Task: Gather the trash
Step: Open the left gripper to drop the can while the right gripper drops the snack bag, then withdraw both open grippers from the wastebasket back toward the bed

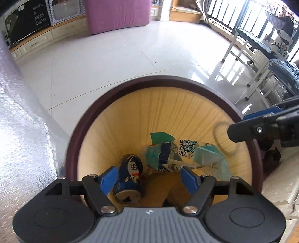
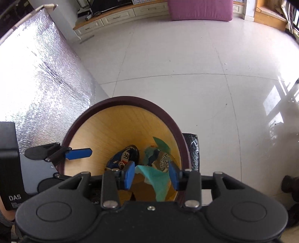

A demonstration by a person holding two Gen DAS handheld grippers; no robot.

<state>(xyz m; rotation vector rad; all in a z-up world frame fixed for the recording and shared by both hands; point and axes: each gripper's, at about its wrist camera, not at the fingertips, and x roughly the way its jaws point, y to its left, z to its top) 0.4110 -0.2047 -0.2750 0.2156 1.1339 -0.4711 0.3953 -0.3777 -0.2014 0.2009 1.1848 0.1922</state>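
Trash is down in the bin (image 1: 104, 119), operator, and both your claws are poised right over its mouth. Your left claw (image 1: 148, 180) sits at the bottom of the left wrist view, blue pads (image 1: 109, 180) spread wide with nothing between them. Just past the left pad lies the blue can (image 1: 129, 179) on the bin floor, its end facing the camera. To the right of it, toward lower centre, you've got the crumpled wrapper (image 1: 168, 157), white and blue with teal print, and a teal paper scrap (image 1: 211, 158) spilling off to its right against the yellow inner wall.

Swing to the right wrist view: your right claw (image 2: 152, 174) is also spread apart, gripping nothing. The can (image 2: 124, 155) shows just above its left pad, the wrapper (image 2: 160, 158) beside its right pad, and the teal scrap (image 2: 157, 179) fills the gap below. One blue finger of the left claw (image 2: 78, 153) pokes in from the left over the dark rim (image 2: 130, 100).

Around the bin: glossy white floor tiles (image 2: 186, 56), a silver foil panel (image 2: 37, 74) on the left, a purple cushion (image 2: 200, 9) at top, and a black box marked DAS (image 2: 10, 168) at lower left.
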